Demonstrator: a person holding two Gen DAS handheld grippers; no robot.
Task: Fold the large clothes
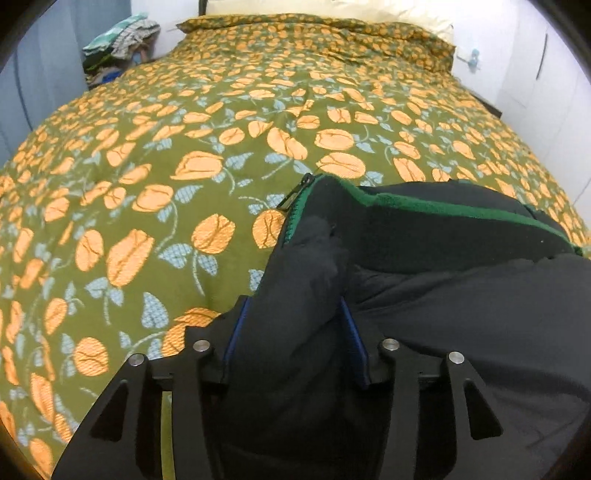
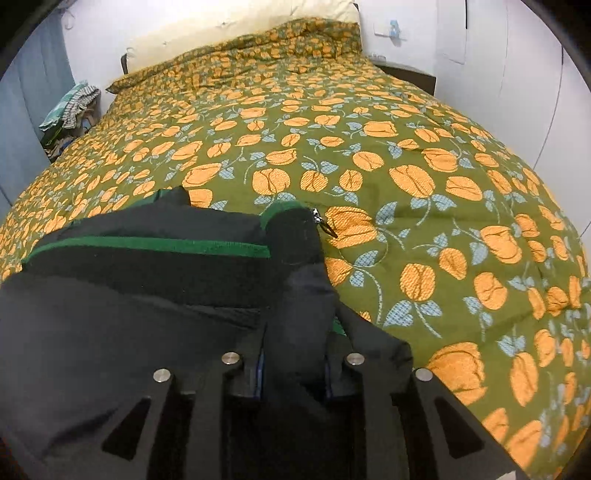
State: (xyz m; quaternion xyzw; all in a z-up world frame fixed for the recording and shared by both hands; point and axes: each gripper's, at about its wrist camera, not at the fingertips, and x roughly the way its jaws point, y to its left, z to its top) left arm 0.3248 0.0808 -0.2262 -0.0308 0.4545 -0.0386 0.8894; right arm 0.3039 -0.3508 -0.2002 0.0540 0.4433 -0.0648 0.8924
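Left gripper [image 1: 293, 343]: black fingers with blue pads, clamped on a thick bunch of the black jacket [image 1: 461, 295]; the fabric fills the gap between the fingers and hides their tips.
Right gripper [image 2: 293, 362]: likewise closed on a bunched fold of the same jacket [image 2: 129, 314], cloth pinched between its fingers.
Jacket: dark, padded-looking, with a green trim band [image 1: 461, 212] running along its edge; it lies at the near side of the bed, stretched between the two grippers, right of the left one and left of the right one.
Zipper pull [image 1: 295, 192]: dark, hanging at the upper corner of the cloth held in the left gripper, resting over the bedspread; in the right wrist view a zipper pull [image 2: 325, 223] shows at the corner held there.
Bedspread [image 1: 184, 166]: olive green with orange tulips and pale blue leaves, covering the whole bed, lightly creased.
Pillow [image 2: 240, 22]: cream, at the head of the bed against the white wall, beyond a matching flowered pillowcase edge.
Clothes pile [image 1: 118, 44]: mixed garments heaped beside the far left corner of the bed.
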